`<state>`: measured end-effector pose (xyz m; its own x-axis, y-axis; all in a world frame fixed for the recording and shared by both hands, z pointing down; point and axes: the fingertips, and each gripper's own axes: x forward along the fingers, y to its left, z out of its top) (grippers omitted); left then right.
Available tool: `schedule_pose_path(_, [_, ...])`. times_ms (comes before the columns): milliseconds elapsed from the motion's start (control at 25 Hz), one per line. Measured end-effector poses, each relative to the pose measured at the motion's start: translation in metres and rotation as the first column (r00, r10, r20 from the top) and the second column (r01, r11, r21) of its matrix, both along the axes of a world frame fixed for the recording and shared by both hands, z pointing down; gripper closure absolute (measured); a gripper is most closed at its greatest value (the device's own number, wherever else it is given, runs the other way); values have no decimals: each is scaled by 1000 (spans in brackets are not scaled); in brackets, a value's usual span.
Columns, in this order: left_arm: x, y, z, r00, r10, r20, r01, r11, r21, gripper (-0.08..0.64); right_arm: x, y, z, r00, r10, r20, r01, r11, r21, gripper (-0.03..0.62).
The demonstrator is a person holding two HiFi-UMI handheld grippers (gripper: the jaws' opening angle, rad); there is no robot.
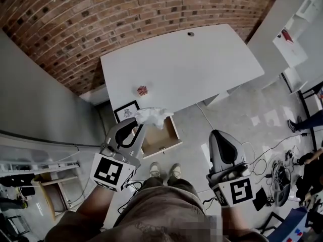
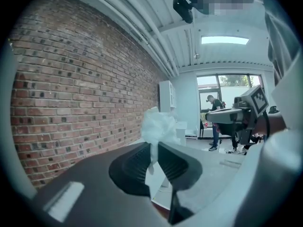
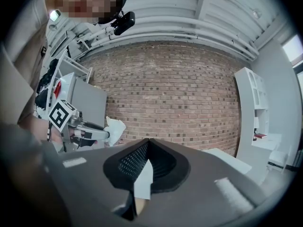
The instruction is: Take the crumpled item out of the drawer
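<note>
The crumpled item is a white wad of tissue [image 1: 153,116]. It hangs above the open wooden drawer [image 1: 162,148] under the white table's [image 1: 202,69] front edge, and my left gripper [image 1: 141,125] is shut on it. In the left gripper view the tissue [image 2: 160,126] puffs out above the closed pads [image 2: 135,167]. My right gripper [image 1: 217,133] is off to the right over the floor, shut with nothing in it. In the right gripper view its jaws meet [image 3: 148,144], and the tissue [image 3: 115,126] shows at the left.
A small red object [image 1: 142,90] lies on the table near its front edge. A framed picture [image 1: 126,111] leans beside the drawer on the left. Cables and gear [image 1: 280,178] litter the floor at the right. A brick wall [image 1: 126,19] stands behind the table.
</note>
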<state>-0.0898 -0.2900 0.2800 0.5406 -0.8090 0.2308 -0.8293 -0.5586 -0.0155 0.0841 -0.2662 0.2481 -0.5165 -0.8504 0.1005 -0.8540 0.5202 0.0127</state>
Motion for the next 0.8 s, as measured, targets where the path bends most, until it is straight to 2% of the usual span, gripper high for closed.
schedule_pose_path(800, [-1, -1, 2, 1000, 23, 3, -23, 1000, -2, 511, -9, 0, 8, 1000, -2, -31, 2, 1000, -1, 566])
